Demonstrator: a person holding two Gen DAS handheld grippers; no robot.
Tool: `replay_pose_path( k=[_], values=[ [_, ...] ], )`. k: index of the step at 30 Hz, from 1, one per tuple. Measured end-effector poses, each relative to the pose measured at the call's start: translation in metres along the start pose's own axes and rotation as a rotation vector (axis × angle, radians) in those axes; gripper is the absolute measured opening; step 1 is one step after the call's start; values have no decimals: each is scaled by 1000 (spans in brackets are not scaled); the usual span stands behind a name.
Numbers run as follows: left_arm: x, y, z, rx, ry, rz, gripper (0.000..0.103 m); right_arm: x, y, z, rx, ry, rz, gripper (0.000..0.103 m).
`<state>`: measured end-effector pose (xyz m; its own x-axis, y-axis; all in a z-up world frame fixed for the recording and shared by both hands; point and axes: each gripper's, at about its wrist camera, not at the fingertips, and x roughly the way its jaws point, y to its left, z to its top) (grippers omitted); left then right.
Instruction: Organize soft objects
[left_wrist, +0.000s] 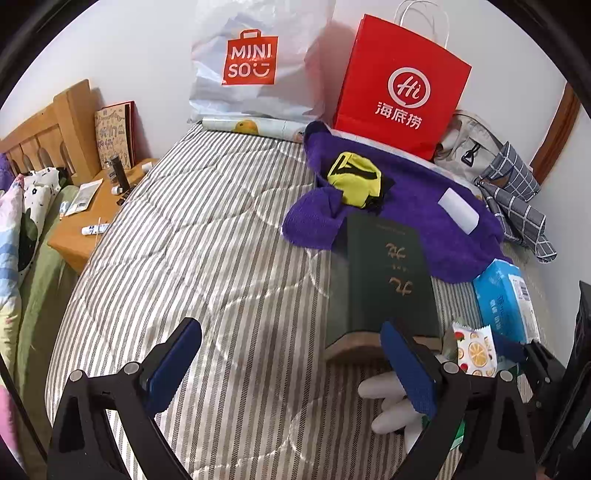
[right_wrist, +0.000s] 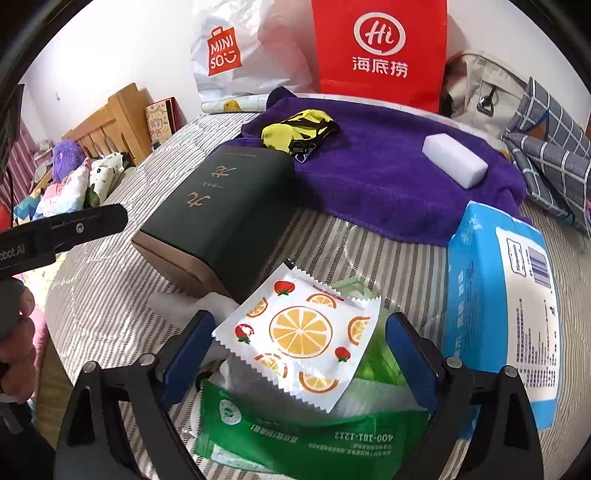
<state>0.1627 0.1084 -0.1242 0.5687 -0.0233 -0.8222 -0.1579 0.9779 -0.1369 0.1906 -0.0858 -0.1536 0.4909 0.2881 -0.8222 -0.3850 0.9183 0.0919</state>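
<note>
Although the soft items lie in a loose cluster on the bed (left_wrist: 207, 236), nothing appears sorted yet, so the task seems at an early stage. Right gripper (right_wrist: 299, 354) stands spread apart around the fruit-print sachet (right_wrist: 301, 332), which rests on a green packet (right_wrist: 295, 435); whether the pads touch it cannot be told. Left gripper (left_wrist: 291, 365) is released and empty, hovering over bare quilt beside the green box (left_wrist: 384, 280). Still to handle, by judgement: purple towel (right_wrist: 388, 173) with a yellow pouch (right_wrist: 299, 129) and white sponge (right_wrist: 454, 160) lying on it, blue tissue pack (right_wrist: 502, 306), checked cloth (right_wrist: 554, 162). Surface is a striped quilt, soft and yielding. 2 bags, MINISO (left_wrist: 251, 62) and red (left_wrist: 399, 88), stand against the white wall; a wooden nightstand (left_wrist: 92, 218) sits just beside the bed.
</note>
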Motion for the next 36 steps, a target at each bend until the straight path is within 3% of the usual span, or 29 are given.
replay_pose_path(
  k=[2,6,8,13,18,21,22,23,26,32,36],
  values=[
    [1,0,-3,4,6,2,98,-1,-2,0,9,-5,12,83],
    [5,1,-8,2,21,6,98,-9,-7,2,17,-30,28,80],
    [6,0,-10,2,25,6,98,-12,-7,2,13,-42,30,72],
    [8,1,-17,-8,45,8,98,-17,-10,0,14,-52,49,70],
    [10,3,-22,-21,61,8,98,-17,-14,-5,29,-57,80,60],
    [10,1,-23,-17,64,15,98,-16,-17,-6,37,-59,98,45],
    [10,1,-23,-17,63,16,98,-14,-18,-5,40,-52,108,28],
    [9,0,-23,-19,63,17,98,-12,-20,-5,47,-41,118,20],
    [8,-2,-23,-12,61,13,98,-10,-27,-5,75,-30,151,20],
    [10,-3,-24,-11,67,16,98,-22,-31,-2,87,-80,171,6],
    [10,-5,-25,-3,69,10,98,-35,-35,2,109,-102,205,4]
  ],
)
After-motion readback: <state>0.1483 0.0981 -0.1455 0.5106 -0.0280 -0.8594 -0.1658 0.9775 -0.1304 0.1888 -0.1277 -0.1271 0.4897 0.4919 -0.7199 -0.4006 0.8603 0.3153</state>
